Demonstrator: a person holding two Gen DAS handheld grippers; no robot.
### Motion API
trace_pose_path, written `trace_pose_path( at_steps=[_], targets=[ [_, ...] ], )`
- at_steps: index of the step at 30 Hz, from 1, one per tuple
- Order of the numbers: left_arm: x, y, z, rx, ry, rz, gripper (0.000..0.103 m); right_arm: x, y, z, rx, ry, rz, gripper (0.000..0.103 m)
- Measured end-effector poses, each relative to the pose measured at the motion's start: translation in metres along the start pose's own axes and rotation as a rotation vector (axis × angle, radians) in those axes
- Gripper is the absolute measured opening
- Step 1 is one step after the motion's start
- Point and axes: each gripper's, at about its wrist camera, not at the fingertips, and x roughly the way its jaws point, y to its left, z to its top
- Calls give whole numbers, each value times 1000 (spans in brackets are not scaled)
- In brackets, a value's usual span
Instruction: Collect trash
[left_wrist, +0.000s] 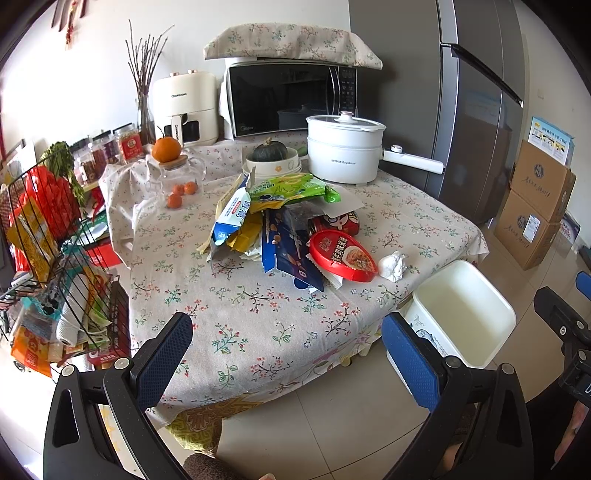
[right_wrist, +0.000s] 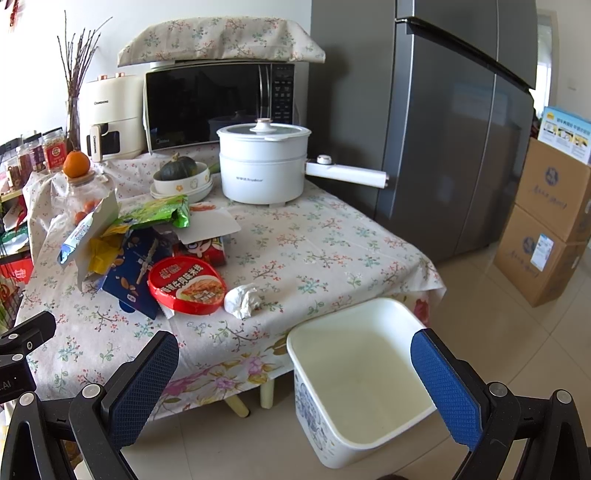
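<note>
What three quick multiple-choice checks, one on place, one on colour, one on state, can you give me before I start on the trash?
1. Where is the bin?
A. on the table
B. on the floor by the table corner
C. on the microwave

2. What colour is the lid beside the tissue?
A. red
B. black
C. white

3. What is in the bin?
A. wrappers
B. cans
C. nothing visible

Answers:
1 B: it stands on the tiles below the table edge.
2 A: its rim and top are red.
3 C: its inside shows bare; the left gripper and the right gripper are both open and hold nothing.
</note>
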Motion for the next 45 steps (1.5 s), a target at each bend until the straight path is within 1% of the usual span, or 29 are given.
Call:
trace_pose_path(
  at_steps=[29, 36, 41, 45],
  targets=[
    [0, 0, 0, -2, -2, -1, 103, -2, 4, 0, -4, -1, -7, 103],
    [-1, 1, 3, -16, -2, -4, 103, -4, 2, 5, -13, -13, -22, 103],
    [0, 3, 7, -31, 6, -22, 103, -4, 0, 10, -11, -20, -24, 103],
    [1, 6, 11, -35, 9, -45, 103, -1, 1, 17, -27, -24, -4, 103]
  ],
)
